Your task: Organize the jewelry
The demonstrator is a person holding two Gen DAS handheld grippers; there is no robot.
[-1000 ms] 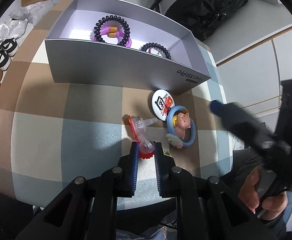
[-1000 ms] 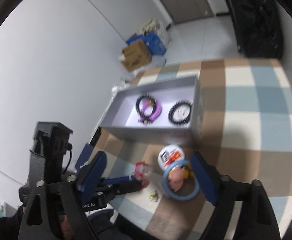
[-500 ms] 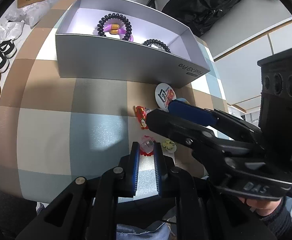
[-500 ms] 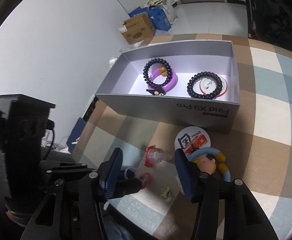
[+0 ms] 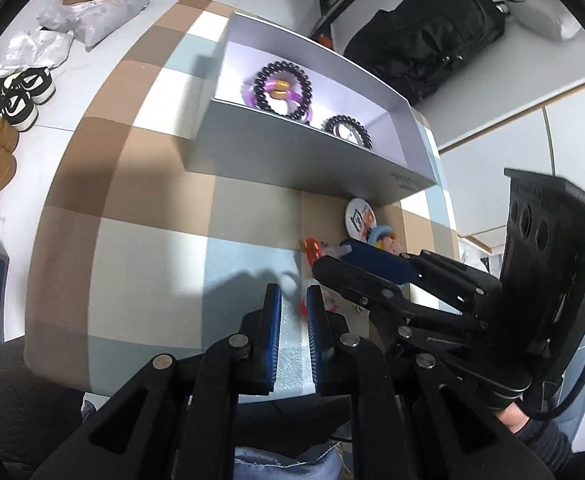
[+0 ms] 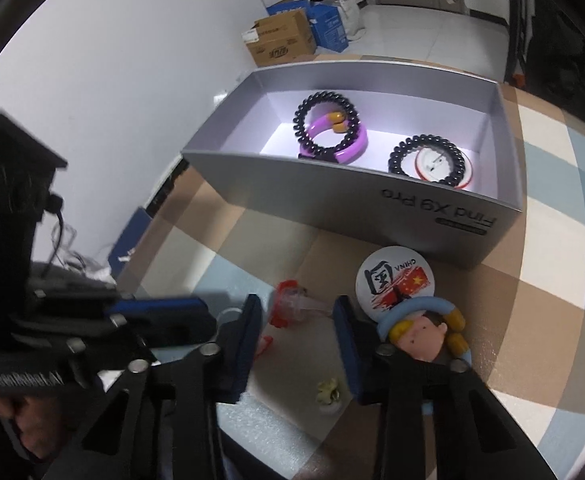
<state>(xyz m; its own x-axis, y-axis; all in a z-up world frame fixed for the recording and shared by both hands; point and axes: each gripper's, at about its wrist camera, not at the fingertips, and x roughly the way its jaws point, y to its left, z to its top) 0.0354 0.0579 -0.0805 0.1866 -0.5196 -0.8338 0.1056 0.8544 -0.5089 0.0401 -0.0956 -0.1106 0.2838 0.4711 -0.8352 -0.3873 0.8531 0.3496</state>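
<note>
The right gripper [image 6: 296, 320] has its fingers wide apart around a red clip [image 6: 290, 303] on the checked counter [image 6: 552, 280]. The left gripper [image 5: 292, 312] has its fingers narrow, with nothing between them. The gray box [image 6: 332, 196] holds a purple bracelet [image 6: 332, 136] and black bead rings [image 6: 428, 158]. A round badge [image 6: 392, 278] and doll ring [image 6: 424, 330] lie just beside the box

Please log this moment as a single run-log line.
left gripper: narrow gap, empty | right gripper: open, straddling red clip | grey box: bracelets inside | badge, doll ring: outside
</note>
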